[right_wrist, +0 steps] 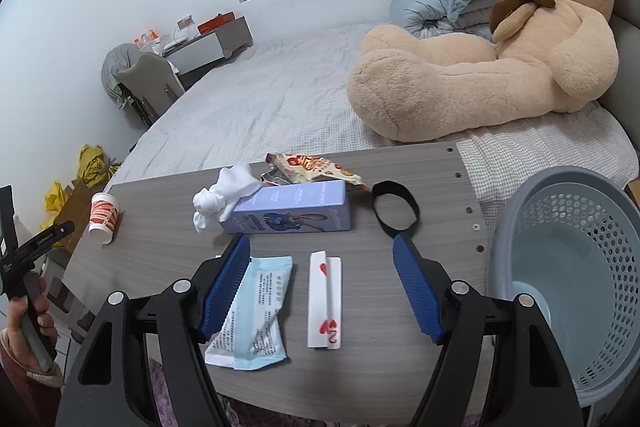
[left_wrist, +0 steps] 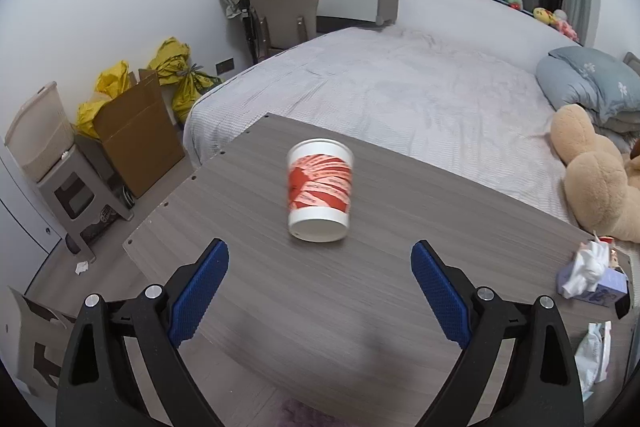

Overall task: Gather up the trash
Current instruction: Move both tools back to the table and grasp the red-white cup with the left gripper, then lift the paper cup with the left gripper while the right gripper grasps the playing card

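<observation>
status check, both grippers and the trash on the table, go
Left gripper open, empty, lined up short of the paper cup. Right gripper open over the playing card and blue wrapper. Basket at right, nothing blocking.

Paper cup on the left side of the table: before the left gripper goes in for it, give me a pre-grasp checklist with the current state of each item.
1. Left gripper open wide enough for the cup: ok, both blue pads spread, nothing between them.
2. Paper cup upright and centred ahead of the fingers: ok, standing upside down on the table.
3. Path to the cup free: ok, only bare tabletop lies between.
4. Cup empty: cannot tell, its mouth faces the table.
5. Basket ready to receive trash: ok, at the table's right end, looks empty.
6. Right gripper out of the way: ok, open over the playing card, far from the cup.
</observation>
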`<state>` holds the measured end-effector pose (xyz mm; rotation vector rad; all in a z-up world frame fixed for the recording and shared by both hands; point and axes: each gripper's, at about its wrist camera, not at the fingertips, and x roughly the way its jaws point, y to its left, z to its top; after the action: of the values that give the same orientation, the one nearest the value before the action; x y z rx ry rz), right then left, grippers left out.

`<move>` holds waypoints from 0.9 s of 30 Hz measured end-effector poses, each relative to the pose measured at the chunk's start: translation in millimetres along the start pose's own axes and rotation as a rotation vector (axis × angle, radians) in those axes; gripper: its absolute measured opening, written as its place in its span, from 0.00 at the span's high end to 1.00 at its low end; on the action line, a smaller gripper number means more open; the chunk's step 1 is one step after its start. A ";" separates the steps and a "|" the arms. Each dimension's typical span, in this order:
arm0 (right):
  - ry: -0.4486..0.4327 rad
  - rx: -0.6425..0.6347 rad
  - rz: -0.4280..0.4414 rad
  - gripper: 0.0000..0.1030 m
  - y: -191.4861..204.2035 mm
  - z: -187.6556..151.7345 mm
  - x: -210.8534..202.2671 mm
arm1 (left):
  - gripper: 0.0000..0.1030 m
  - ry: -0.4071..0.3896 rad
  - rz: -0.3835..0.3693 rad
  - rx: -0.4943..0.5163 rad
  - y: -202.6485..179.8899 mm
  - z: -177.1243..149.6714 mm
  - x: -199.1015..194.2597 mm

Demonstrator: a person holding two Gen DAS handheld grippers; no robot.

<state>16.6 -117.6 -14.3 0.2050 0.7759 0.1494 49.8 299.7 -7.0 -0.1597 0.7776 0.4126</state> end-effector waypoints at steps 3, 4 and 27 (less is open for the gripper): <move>0.016 -0.022 -0.014 0.31 13.9 0.8 11.0 | 0.12 0.014 -0.009 -0.010 11.4 5.2 16.1; 0.020 -0.028 -0.018 0.31 17.5 0.7 13.7 | 0.12 0.017 -0.010 -0.011 12.2 5.5 21.2; 0.070 -0.059 -0.086 0.31 39.2 -2.6 38.0 | 0.12 0.114 -0.058 0.002 9.0 27.1 120.2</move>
<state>39.3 -71.3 -32.5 0.1105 0.8474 0.0987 140.3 352.0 -73.0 -0.2051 0.8832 0.3497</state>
